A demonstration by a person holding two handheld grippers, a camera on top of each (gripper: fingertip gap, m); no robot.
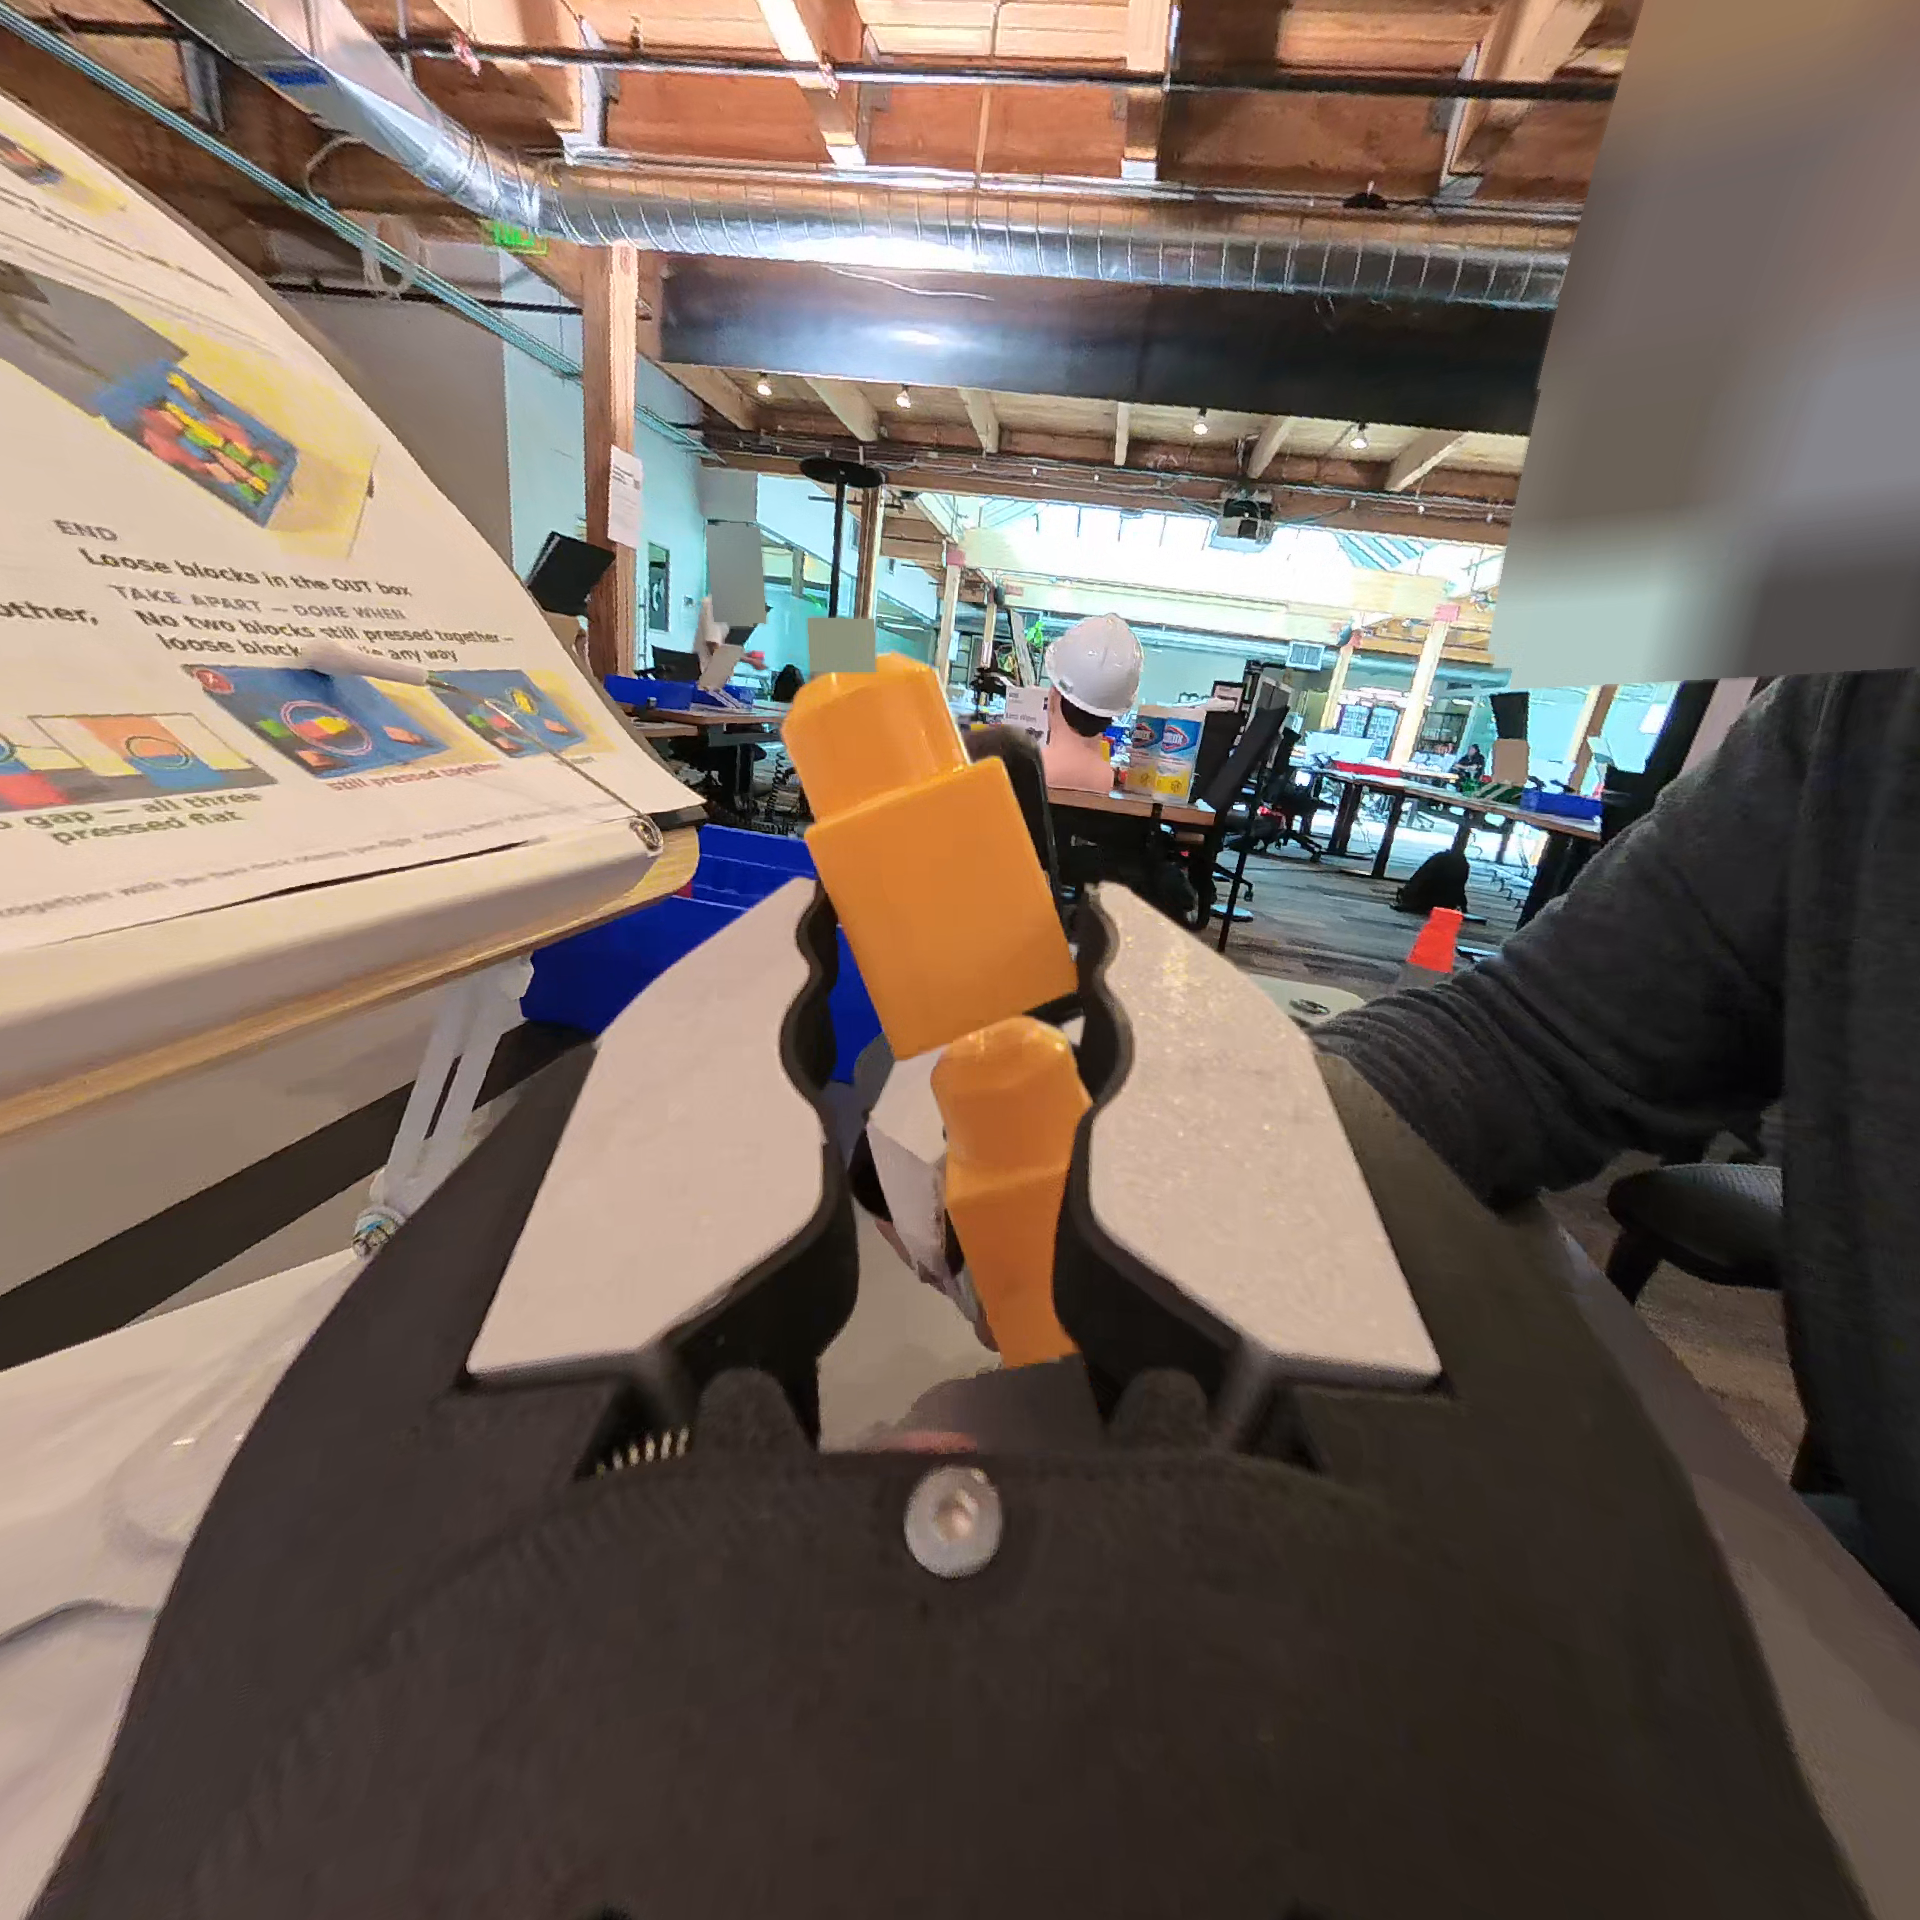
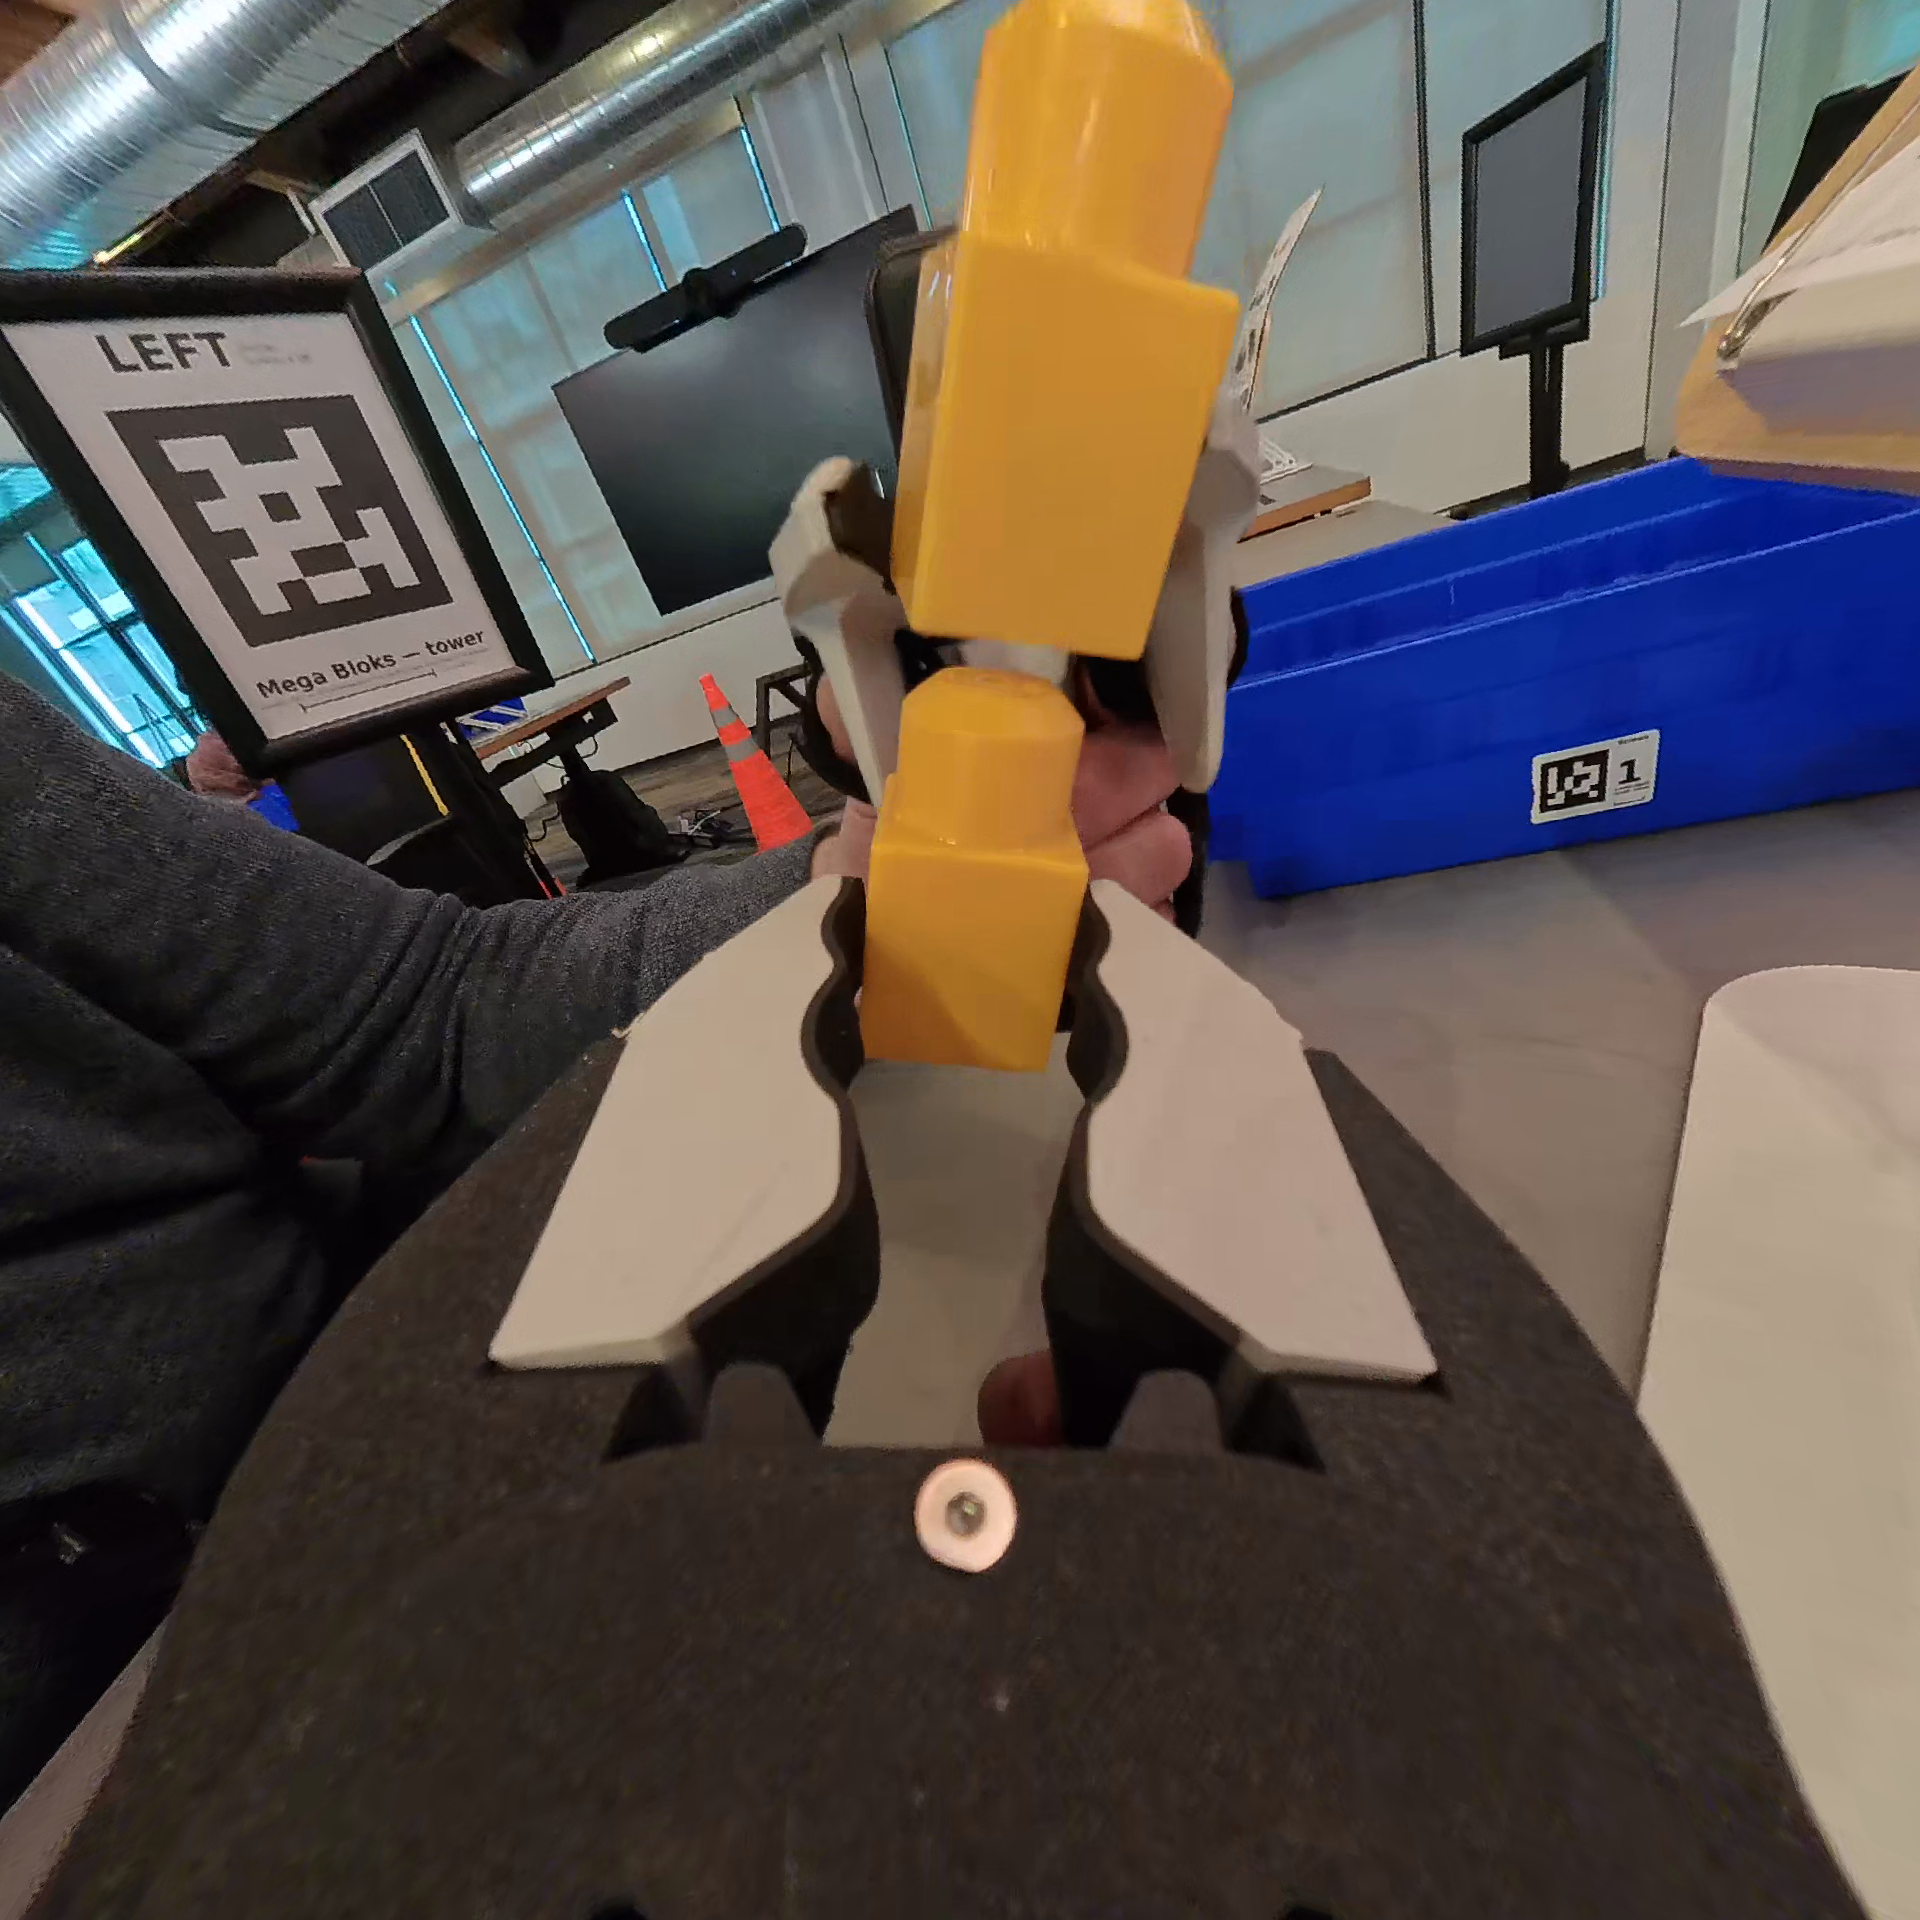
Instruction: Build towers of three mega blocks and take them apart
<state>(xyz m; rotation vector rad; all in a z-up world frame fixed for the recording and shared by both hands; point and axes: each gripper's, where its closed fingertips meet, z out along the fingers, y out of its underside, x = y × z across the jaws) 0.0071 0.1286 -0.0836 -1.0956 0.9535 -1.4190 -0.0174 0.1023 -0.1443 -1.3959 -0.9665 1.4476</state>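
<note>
Two orange blocks (image 1: 940, 904), one per gripper (image 1: 951, 940)

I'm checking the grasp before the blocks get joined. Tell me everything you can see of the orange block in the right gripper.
The orange block is glossy moulded plastic: a squarish body with one rounded stud on top. It stands roughly upright, held in the air, and the right gripper is shut on its body from both sides. The stud points at the underside of a second orange block held by the left gripper. A narrow gap shows between them, so they are not pressed together.
</note>
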